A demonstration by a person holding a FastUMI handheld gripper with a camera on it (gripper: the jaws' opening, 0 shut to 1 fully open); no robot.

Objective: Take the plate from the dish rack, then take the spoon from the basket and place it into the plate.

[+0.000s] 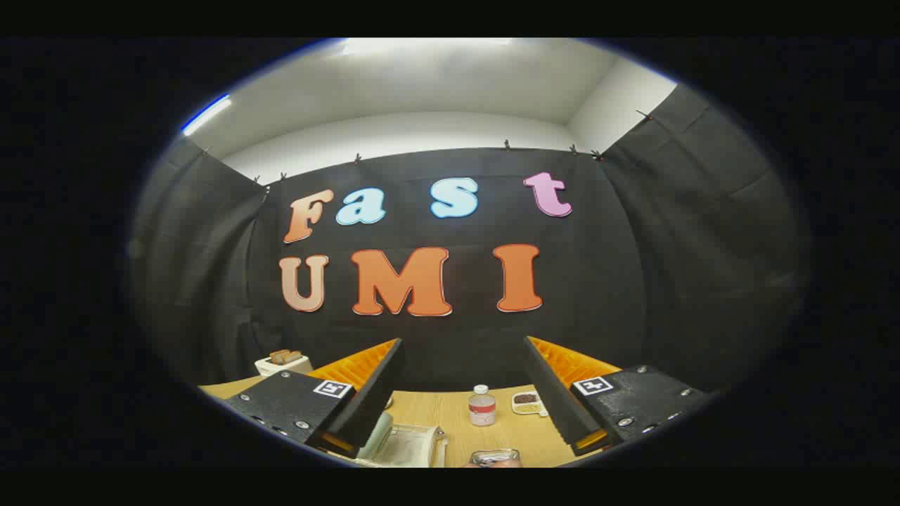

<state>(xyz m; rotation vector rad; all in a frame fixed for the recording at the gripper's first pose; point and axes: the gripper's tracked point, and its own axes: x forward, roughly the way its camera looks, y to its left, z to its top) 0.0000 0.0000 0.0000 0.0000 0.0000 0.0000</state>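
Fingers [365,393] of hand-held gripper [464,393] spread wide, empty; dish rack [411,446] below partly cut off.

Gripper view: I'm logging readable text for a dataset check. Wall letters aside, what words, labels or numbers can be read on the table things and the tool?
Bottle label: too small and blurred to read.
Square markers on the tool: black-and-white patterns, no words.
No other text can be made out.
The tool's fingers stand open on nothing, the bottle beyond them.
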